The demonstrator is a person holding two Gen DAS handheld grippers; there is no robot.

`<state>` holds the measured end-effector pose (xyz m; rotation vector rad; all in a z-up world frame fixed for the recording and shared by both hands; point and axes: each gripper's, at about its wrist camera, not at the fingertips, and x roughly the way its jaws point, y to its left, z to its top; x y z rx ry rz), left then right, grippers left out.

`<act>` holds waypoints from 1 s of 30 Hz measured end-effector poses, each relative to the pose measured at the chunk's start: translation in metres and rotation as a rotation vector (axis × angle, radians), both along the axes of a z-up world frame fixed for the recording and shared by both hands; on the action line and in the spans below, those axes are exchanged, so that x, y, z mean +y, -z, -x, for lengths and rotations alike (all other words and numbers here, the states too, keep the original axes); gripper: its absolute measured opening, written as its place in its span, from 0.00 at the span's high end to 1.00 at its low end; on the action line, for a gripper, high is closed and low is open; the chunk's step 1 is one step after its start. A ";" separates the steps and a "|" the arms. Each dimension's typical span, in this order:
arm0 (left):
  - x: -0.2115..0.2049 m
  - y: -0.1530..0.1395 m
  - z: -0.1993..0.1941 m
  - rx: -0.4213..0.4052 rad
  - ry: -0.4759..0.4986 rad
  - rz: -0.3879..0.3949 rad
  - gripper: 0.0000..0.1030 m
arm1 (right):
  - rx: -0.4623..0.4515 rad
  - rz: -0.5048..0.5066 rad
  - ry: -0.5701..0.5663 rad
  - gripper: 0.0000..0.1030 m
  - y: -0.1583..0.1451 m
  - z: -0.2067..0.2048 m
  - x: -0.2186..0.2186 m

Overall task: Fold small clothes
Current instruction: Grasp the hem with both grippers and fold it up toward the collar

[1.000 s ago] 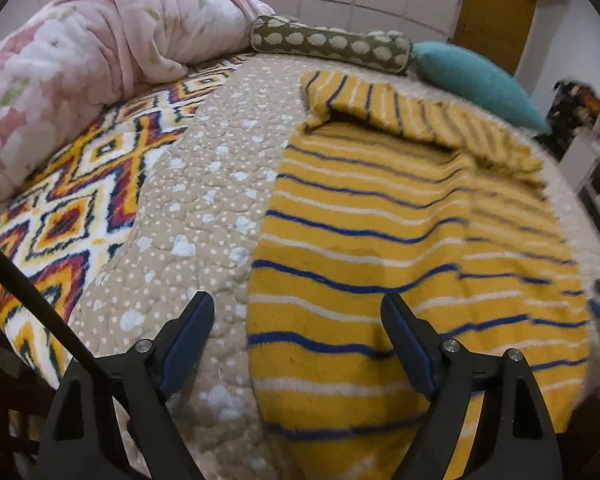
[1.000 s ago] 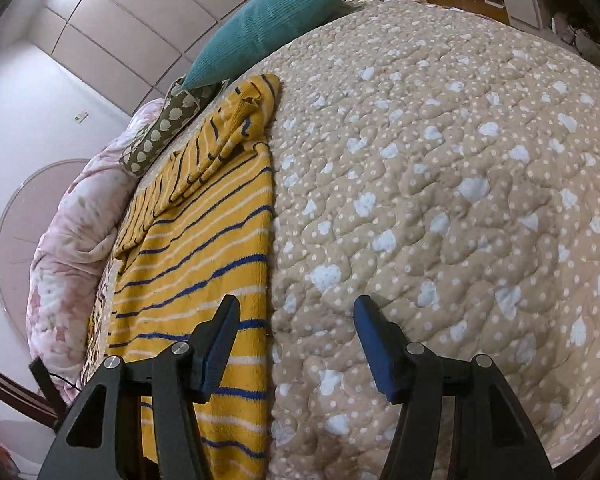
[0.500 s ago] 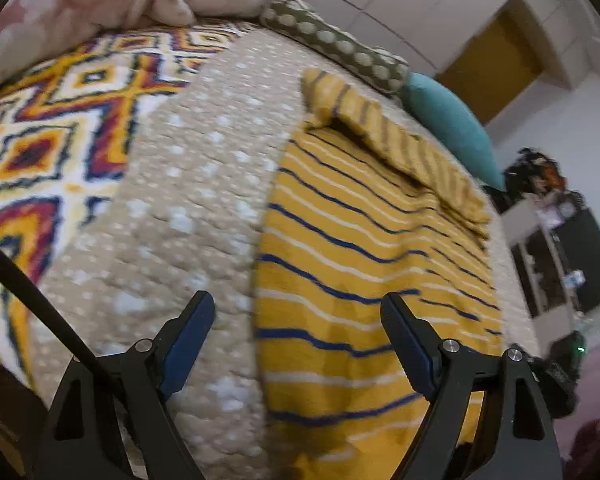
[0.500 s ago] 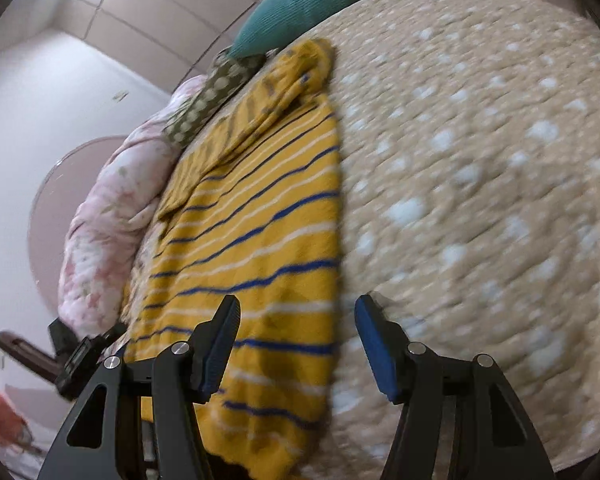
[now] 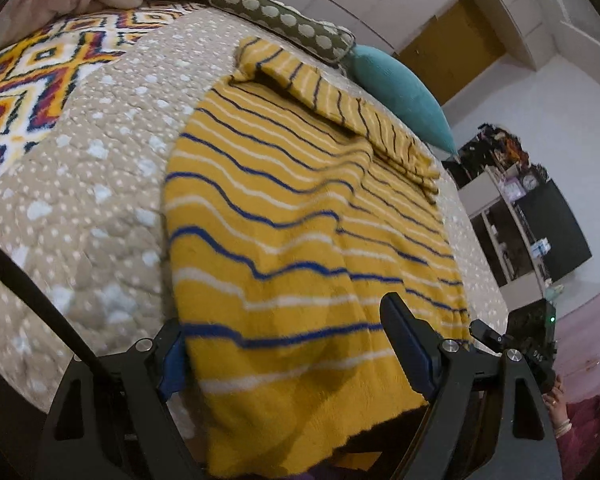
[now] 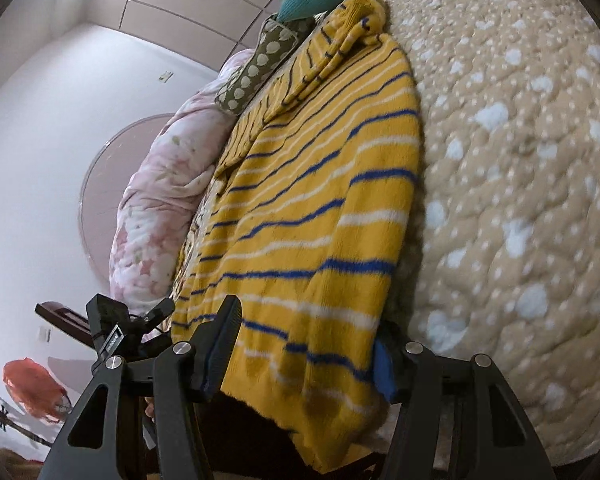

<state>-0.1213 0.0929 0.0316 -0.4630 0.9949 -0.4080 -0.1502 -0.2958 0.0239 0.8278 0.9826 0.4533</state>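
Bed quilt [image 5: 92, 184] under yellow striped sweater [image 5: 284, 240]; both grippers, left [image 5: 288, 344] and right [image 6: 304, 340], have come down straddling its near hem, fingers apart, not pinching — grab for the fold likely next.

No readable text anywhere I look, small white lettering on the black camera body [image 6: 114, 338] lower left of my right wrist view too blurred to make out, no labels or numbers legible

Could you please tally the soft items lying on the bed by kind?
Striped yellow garment: 1
Pillows, one teal pillow and one spotted olive bolster: 2
Pink floral comforter: 1
Patterned blanket: 1
Total: 5
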 end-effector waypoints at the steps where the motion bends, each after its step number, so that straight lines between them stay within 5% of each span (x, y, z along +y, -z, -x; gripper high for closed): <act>1: -0.003 0.000 0.003 -0.003 0.007 -0.015 0.19 | 0.004 -0.011 -0.005 0.39 0.001 0.002 0.003; 5: -0.015 -0.003 0.003 0.004 0.009 -0.093 0.28 | 0.017 -0.049 -0.033 0.49 0.008 0.009 0.018; 7: -0.016 -0.004 -0.002 0.034 -0.005 -0.150 0.84 | 0.030 -0.054 -0.043 0.75 0.012 0.008 0.027; 8: -0.014 -0.005 -0.005 0.055 -0.020 -0.174 0.90 | 0.045 -0.034 -0.046 0.83 0.014 0.007 0.031; 10: -0.007 -0.007 -0.007 0.080 -0.038 -0.123 0.90 | 0.062 -0.019 -0.039 0.88 0.016 0.007 0.029; 19: -0.007 -0.050 0.040 -0.009 -0.011 -0.150 0.91 | -0.029 0.049 -0.097 0.91 -0.023 0.042 0.000; 25: -0.010 -0.038 0.051 0.002 -0.014 -0.187 0.91 | -0.037 0.101 -0.138 0.91 -0.032 0.066 0.002; 30: -0.001 -0.040 0.035 -0.004 -0.043 -0.142 0.91 | -0.044 0.139 -0.144 0.91 -0.036 0.053 0.012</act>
